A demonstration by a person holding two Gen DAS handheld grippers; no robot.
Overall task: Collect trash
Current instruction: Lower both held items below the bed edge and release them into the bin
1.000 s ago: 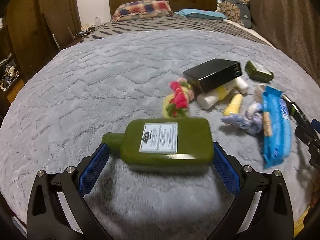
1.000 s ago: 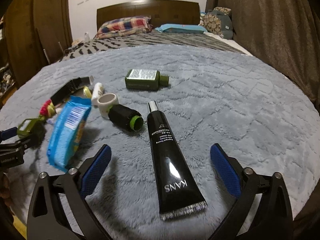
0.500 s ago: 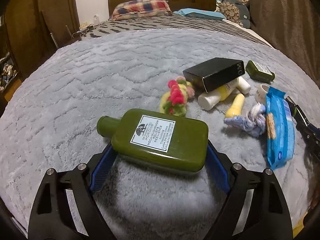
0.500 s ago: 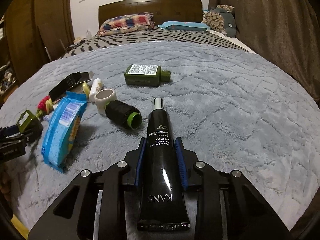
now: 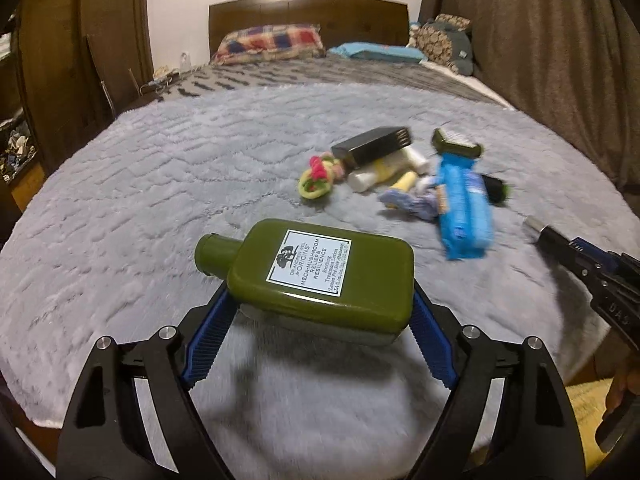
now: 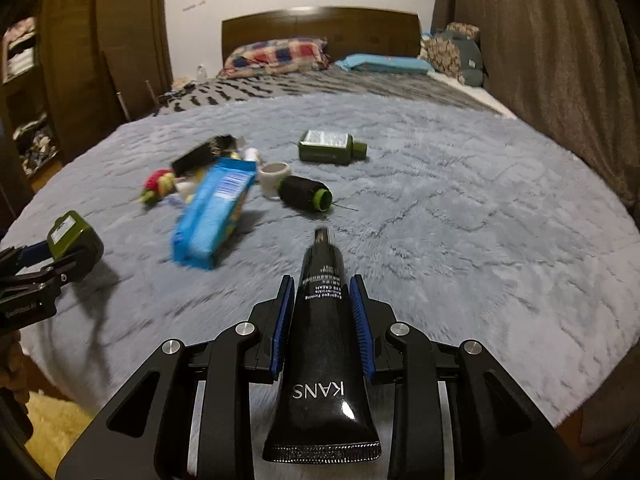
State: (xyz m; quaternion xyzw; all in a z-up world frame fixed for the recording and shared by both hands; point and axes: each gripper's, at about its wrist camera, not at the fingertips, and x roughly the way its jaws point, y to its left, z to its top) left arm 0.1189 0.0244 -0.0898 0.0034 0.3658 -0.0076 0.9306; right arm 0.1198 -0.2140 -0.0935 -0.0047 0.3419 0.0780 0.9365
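**Both grippers loaded over the bed**

Nearest, right wrist view: right gripper (image 6: 322, 320) clamped together on a glossy black plastic tube marked KANS (image 6: 322, 356), blue pads pressing its sides, crimped end toward the camera, silver nozzle pointing away. Tube is clear of the grey plush bedspread (image 6: 460, 240).

Left wrist view: left gripper (image 5: 320, 332) holds a flat olive-green bottle with a white label (image 5: 316, 276) across its width; jaws are closing, pads set wide and against the bottle's two ends, cap to the left. Bottle hangs above the bedspread, its shadow below.

Middle distance, a loose cluster on the bedspread: blue crinkly snack packet (image 6: 212, 216); a black cylinder with green rim (image 6: 306, 194) lying on its side; a short white ring-shaped cup (image 6: 274, 174) just beside it; a red-and-yellow knotted rope toy (image 6: 158, 186); a black rectangular box (image 5: 374, 146) resting over a white-and-yellow bottle (image 5: 382, 170). Details here are motion-blurred.

Further off: a small dark green bottle (image 6: 332, 148), lying apart from the cluster.

Far end: a plaid pillow (image 6: 276, 54) against a dark wooden headboard (image 6: 320, 24).
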